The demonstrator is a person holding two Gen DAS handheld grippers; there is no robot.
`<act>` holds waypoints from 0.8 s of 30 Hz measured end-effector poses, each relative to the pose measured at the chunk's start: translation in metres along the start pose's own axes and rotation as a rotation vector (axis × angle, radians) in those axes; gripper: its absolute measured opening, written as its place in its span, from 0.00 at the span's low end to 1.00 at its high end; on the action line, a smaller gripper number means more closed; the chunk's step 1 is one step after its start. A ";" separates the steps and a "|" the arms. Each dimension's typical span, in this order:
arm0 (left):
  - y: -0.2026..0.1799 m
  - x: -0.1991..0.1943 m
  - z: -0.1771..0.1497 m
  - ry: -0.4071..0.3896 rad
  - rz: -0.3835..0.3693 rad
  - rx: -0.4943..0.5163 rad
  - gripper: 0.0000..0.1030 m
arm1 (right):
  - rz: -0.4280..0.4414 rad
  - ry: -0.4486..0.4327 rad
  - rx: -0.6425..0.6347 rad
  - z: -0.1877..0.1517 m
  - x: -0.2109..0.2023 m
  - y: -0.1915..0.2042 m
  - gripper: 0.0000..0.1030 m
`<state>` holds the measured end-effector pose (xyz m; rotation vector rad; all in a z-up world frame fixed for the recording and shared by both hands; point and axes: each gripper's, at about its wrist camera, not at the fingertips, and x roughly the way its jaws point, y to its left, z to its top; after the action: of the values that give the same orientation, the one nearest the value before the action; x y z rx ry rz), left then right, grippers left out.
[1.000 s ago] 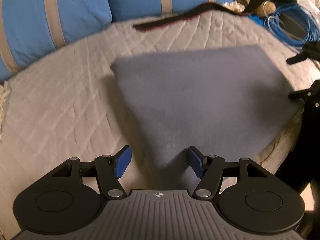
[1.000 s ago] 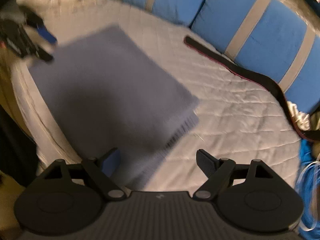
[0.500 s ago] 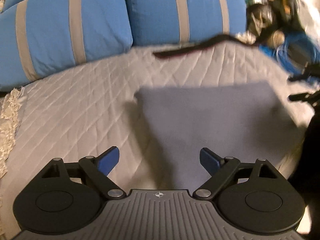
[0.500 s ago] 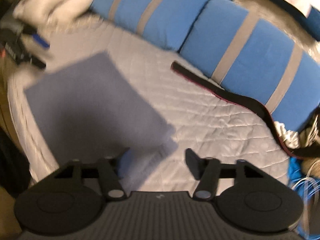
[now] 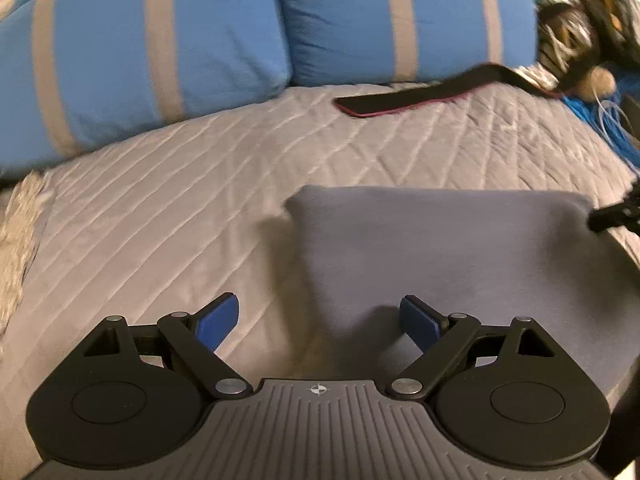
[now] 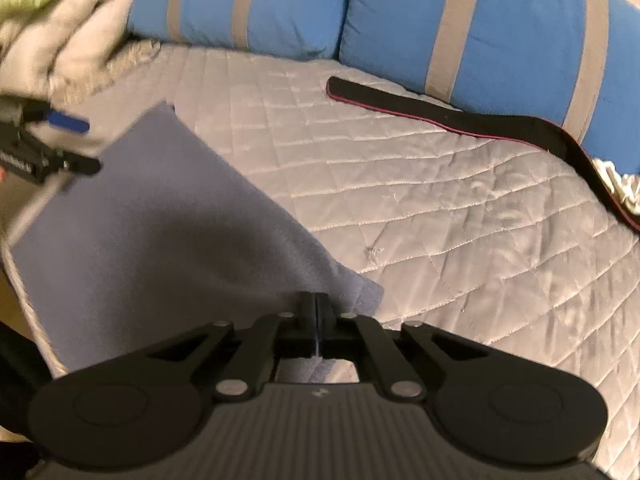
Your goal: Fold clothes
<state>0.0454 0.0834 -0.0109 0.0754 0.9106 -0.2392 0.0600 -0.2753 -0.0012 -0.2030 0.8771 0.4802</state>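
Observation:
A folded grey-blue garment (image 5: 452, 264) lies flat on the quilted bed, near its front edge. My left gripper (image 5: 320, 320) is open and empty, its blue pads (image 5: 218, 320) straddling the garment's near left edge. In the right wrist view the garment (image 6: 160, 232) fills the left half. My right gripper (image 6: 317, 316) is shut on the garment's near right corner. The left gripper also shows in the right wrist view (image 6: 60, 148), open above the garment's far left side. The right gripper's tip shows at the right edge of the left wrist view (image 5: 612, 216).
Blue pillows with beige stripes (image 5: 160, 52) line the back of the grey quilted bed (image 5: 160, 220). A black strap with red edging (image 5: 420, 96) lies in front of them. Blue cable and clutter (image 5: 600, 120) sit far right. White and green laundry (image 6: 52, 28) is piled far left.
My right gripper has closed from open onto the garment's near right corner. My left gripper has drawn back and opened wider, so the garment looks further away.

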 end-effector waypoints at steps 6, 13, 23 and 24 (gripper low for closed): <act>0.043 -0.002 -0.012 0.040 -0.185 -0.272 0.86 | 0.134 0.012 0.190 -0.007 -0.019 -0.029 0.86; 0.064 0.008 -0.023 0.115 -0.358 -0.451 0.86 | 0.313 0.128 0.467 -0.023 0.000 -0.053 0.86; 0.055 0.019 -0.029 0.145 -0.353 -0.417 0.86 | 0.250 0.200 0.532 -0.023 0.019 -0.051 0.88; 0.054 0.018 -0.028 0.145 -0.349 -0.408 0.86 | 0.240 0.200 0.518 -0.022 0.019 -0.049 0.89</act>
<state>0.0471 0.1376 -0.0447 -0.4522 1.0990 -0.3700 0.0786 -0.3200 -0.0315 0.3380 1.1994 0.4429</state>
